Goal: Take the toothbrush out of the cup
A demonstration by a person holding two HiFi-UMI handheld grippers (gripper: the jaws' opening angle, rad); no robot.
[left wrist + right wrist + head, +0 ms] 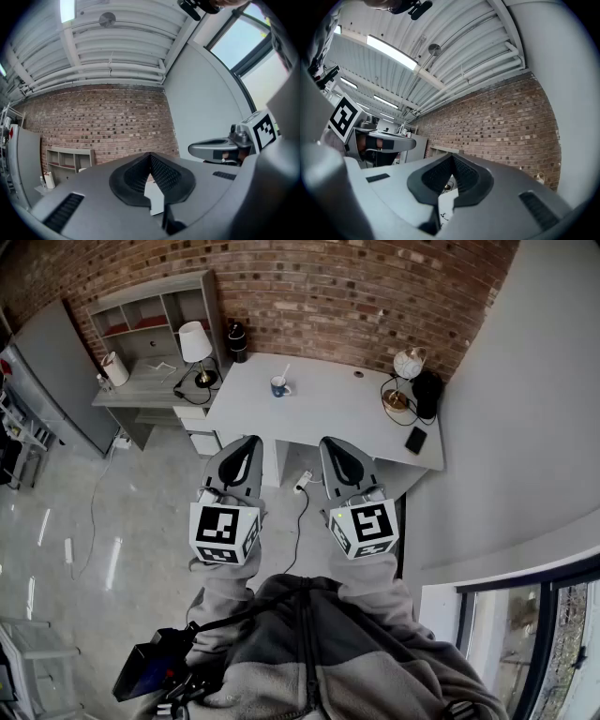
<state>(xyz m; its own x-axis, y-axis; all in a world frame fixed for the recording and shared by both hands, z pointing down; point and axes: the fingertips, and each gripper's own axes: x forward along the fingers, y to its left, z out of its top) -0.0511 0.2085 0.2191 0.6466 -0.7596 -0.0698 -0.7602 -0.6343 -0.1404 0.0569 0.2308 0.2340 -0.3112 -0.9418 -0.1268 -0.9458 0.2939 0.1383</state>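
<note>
Rough brick wall (356, 287), smooth desk (328, 413), cup (278, 386)

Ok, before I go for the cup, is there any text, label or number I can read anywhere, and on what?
No readable text in any view.
Left cube, right cube: black-and-white square markers only, no letters or numbers.
Cup: any print too small to read.
</note>
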